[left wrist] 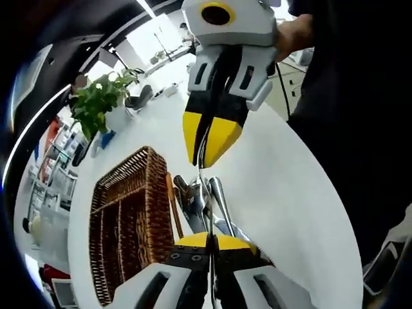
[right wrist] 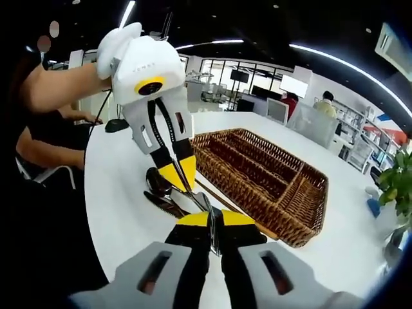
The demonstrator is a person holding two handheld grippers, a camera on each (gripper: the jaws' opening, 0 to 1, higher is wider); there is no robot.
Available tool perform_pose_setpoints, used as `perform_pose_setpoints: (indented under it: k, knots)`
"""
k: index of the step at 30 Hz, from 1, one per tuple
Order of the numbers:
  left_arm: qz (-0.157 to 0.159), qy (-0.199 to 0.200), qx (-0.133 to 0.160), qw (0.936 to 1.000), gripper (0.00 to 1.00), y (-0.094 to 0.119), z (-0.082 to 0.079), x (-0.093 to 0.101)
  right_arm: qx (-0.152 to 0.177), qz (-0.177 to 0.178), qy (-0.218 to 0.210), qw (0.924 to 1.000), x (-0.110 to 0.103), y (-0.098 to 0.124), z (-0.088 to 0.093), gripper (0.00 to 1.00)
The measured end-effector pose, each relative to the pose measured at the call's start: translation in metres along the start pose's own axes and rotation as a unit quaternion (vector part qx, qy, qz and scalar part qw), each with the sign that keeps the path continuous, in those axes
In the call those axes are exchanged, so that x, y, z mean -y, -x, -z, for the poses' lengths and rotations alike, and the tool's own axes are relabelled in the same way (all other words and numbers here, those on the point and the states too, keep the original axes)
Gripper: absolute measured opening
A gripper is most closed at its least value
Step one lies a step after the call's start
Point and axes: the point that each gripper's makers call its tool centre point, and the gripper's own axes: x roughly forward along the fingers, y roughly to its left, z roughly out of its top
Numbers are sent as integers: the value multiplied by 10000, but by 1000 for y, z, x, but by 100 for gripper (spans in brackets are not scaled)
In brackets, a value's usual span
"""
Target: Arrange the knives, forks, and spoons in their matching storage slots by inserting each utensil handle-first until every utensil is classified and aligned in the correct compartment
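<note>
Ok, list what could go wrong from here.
1. Both claws, left and right, pinch one thin utensil from opposite ends; pulling apart or twisting could bend it or make it slip.
2. It hangs over the utensil pile; a drop could scatter the others.
3. The pile lies right beside the basket, so a swing might catch its rim.

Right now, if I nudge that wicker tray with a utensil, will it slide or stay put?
The tray probably slides: it sits on a smooth white table and its compartments look empty, so it is likely light. Its wide, low shape should keep it from tipping. The woven walls look fairly stiff.
</note>
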Motion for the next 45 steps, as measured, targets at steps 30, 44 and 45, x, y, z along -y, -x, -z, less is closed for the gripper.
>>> perform_pose_setpoints:
  k: [30, 44, 45]
  knots:
    - [-806, 1315, 902, 9839, 32, 22, -3, -22, 54, -277, -323, 9991, 8, 3, 0, 0]
    - [-2025, 3090, 1624, 9150, 55, 54, 14, -37, 171, -388, -378, 9984, 23, 1, -13, 0]
    - [-2054, 3074, 1620, 9149, 57, 55, 14, -37, 196, -399, -390, 9983, 26, 0, -14, 0]
